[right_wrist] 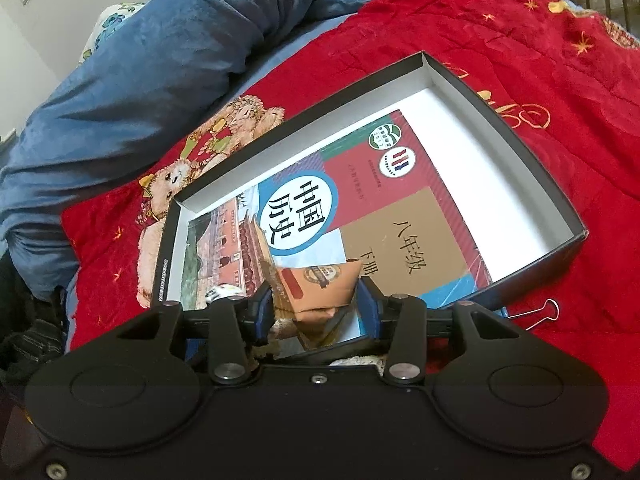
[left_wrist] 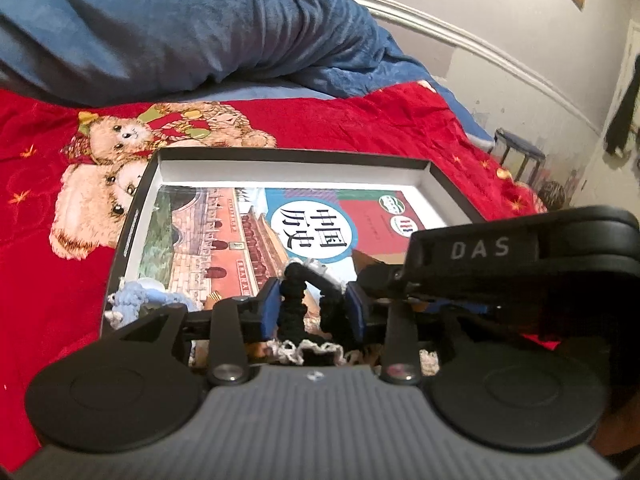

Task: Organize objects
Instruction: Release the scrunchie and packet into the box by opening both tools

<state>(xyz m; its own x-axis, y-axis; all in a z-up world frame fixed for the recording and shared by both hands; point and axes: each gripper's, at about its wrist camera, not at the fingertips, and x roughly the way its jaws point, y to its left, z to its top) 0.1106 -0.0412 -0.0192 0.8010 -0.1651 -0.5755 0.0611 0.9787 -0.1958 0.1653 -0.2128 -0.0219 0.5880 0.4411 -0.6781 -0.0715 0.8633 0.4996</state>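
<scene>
Textbook (right_wrist: 360,216) lies in the shallow box (right_wrist: 516,128) on my red bed cover (left_wrist: 360,128). My left jaws stand half apart around a black scrunchie (left_wrist: 294,300), seemingly not pressing it. My right jaws hold a brown packet (right_wrist: 320,284).

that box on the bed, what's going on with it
A person is sorting things into a shallow black box lying on a red teddy-bear blanket. A history textbook already lies flat inside. The right tongs have an orange-brown packet between their pads over the box's near edge. The left tongs have a black scrunchie between their pads. A binder clip lies outside the box.
</scene>
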